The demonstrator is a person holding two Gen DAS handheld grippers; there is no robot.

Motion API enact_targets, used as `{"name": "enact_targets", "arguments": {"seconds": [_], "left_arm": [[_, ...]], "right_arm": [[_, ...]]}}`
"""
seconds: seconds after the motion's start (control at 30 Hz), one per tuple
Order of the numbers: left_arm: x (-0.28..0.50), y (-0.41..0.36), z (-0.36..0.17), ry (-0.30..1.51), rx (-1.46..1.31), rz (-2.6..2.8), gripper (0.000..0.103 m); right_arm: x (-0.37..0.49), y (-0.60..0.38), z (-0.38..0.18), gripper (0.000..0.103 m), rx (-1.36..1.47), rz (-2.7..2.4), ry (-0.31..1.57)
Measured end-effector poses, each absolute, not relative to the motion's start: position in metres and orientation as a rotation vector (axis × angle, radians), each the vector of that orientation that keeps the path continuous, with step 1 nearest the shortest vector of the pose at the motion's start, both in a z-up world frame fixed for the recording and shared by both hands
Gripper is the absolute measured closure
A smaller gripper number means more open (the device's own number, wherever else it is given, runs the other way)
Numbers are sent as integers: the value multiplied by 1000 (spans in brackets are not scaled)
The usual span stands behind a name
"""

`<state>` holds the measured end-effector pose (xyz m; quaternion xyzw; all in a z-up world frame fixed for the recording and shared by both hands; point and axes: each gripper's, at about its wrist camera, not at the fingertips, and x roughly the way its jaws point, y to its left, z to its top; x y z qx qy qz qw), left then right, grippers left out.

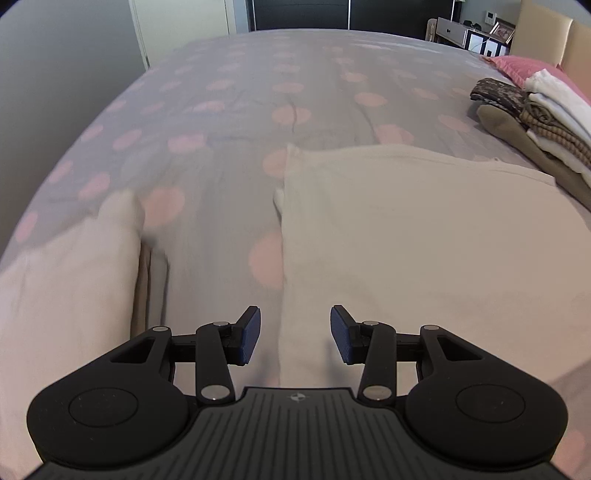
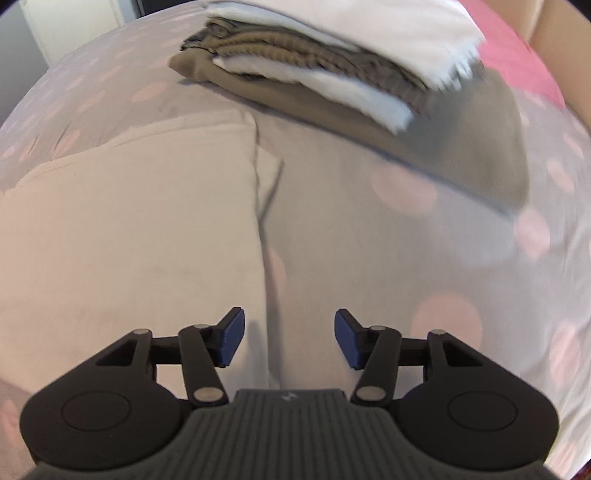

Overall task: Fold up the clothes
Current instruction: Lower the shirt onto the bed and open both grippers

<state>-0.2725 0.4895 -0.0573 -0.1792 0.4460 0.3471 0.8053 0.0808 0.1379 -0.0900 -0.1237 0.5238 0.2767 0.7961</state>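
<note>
Closest in, the left gripper (image 1: 295,334) hangs with its blue-padded jaws spread and nothing between them, right over the left edge of a folded cream garment (image 1: 417,236) that lies flat on the bed. The right gripper (image 2: 289,338) is likewise released and empty, hovering at the same garment's (image 2: 129,225) right edge, where a small flap sticks out ahead of its left finger.

Under both tools stretches a grey bedspread with pink dots (image 1: 229,110), lightly creased. To the left of the left gripper a second pale cloth (image 1: 62,280) sits blurred at the bed's near edge.

Farther ahead and to the right of the left gripper, a stack of folded clothes (image 1: 543,125) rests on the spread: white, ribbed tan and olive layers, with a dark patterned piece on its left end. The right wrist view shows the stack (image 2: 314,74) straight ahead, beyond the cream garment.

Beyond that lie a pink pillow (image 1: 524,66), a cream headboard (image 1: 546,37), a side table with picture frames (image 1: 476,33), and a pale door (image 1: 184,22).
</note>
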Motion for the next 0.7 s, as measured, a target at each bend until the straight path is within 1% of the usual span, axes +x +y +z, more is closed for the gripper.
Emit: {"name": "enact_targets", "arguments": {"seconds": [0.17,0.23,0.33,0.4,0.5,0.57,0.6,0.63,0.7], "left_arm": [[-299,477,-65,942,-516,772,61],[-307,476,-72,939,-560,786,61],[-314,477,-83,918,-599,824,61],[-317,478,-87,895,-617,829,61],[-318,478,-89,874,-620,824,61],[-316,477,-88,875,-607,824,61],[-314,477,-88,875,-602,823,61],[-314,477,-87,874,-597,820,61],[-313,475,-87,874,-583,814,61]], "right_arm": [[68,98,-98,46,-39,606,1245],[64,93,-103,48,24,624,1268],[63,93,-100,56,32,626,1206],[64,93,-98,58,33,627,1163],[69,94,-105,59,52,661,1201],[72,96,-110,67,65,684,1226],[74,96,-112,82,71,696,1239],[75,97,-115,91,70,706,1249],[71,99,-122,94,-16,692,1259]]}}
